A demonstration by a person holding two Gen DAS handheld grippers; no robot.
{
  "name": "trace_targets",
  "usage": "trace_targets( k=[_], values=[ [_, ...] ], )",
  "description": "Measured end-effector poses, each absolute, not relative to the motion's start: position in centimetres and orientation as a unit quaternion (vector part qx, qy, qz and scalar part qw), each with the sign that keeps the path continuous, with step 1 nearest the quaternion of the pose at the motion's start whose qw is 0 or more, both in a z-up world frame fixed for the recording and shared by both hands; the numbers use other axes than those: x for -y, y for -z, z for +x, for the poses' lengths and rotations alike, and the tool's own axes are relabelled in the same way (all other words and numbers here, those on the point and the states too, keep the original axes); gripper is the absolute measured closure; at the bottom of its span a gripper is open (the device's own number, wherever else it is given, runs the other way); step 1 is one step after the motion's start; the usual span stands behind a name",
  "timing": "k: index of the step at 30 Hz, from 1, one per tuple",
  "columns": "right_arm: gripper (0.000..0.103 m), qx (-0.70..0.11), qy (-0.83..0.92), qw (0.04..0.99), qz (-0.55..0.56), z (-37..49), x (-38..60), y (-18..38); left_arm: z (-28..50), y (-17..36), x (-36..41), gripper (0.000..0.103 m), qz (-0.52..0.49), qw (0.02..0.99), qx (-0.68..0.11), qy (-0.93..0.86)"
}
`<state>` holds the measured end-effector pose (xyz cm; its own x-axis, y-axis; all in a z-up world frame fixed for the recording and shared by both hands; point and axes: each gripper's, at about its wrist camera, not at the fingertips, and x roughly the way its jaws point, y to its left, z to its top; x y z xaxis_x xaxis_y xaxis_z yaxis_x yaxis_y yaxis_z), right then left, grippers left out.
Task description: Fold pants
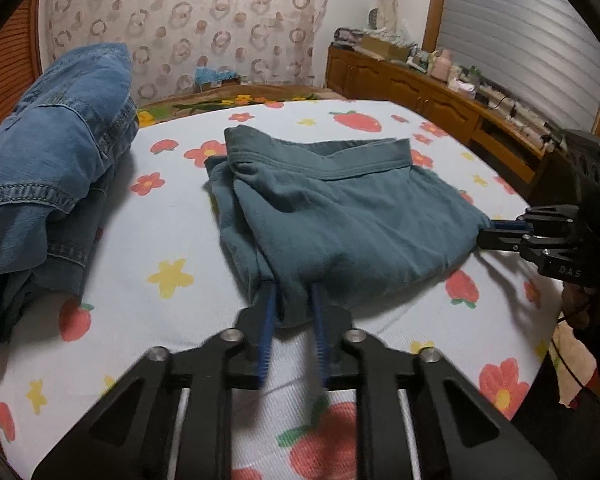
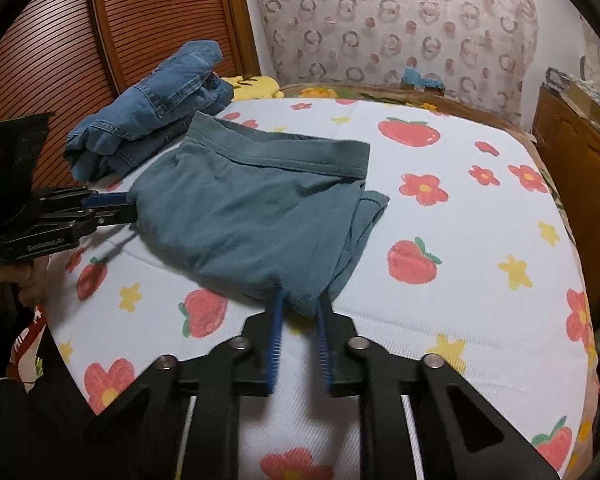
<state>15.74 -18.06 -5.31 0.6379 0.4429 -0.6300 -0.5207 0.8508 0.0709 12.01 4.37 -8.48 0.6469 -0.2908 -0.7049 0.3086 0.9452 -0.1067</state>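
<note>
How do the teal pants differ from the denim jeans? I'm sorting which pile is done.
The teal pants lie fairly flat mid-bed, both grippers shut on their near edge; the denim jeans sit in a bulky heap at the bed's edge, untouched. Teal is plain knit; denim shows stitched seams. Both rest on the fruit-print sheet.

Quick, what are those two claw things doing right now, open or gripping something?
Left gripper: closed on the near edge of the green pants.
Right gripper: closed on another corner of the same pants.

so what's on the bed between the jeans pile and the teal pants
Nothing: only bare flower-and-strawberry sheet separates the denim jeans from the teal pants, clearest in the left wrist view.
</note>
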Motion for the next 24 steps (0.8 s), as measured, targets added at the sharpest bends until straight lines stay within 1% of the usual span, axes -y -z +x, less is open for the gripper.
trace_targets(
  k=[3,5,13,24],
  values=[
    [0.095,-0.326,-0.267,0.905,-0.059,15.3,18.5,5.0,11.1,7.8,-4.8,0.097,0.003,0.911,-0.375,0.17],
    [0.095,-0.322,-0.271,0.906,-0.047,15.0,18.9,4.7,10.6,7.5,-5.1,0.098,0.003,0.913,-0.371,0.169],
    [0.096,-0.307,-0.276,0.909,-0.052,12.7,19.2,4.3,8.5,6.7,-6.1,0.098,-0.011,0.919,-0.36,0.163],
    [0.096,-0.317,-0.283,0.903,-0.052,10.2,20.5,4.8,4.7,6.0,-5.1,0.098,-0.007,0.921,-0.359,0.151]
  ],
)
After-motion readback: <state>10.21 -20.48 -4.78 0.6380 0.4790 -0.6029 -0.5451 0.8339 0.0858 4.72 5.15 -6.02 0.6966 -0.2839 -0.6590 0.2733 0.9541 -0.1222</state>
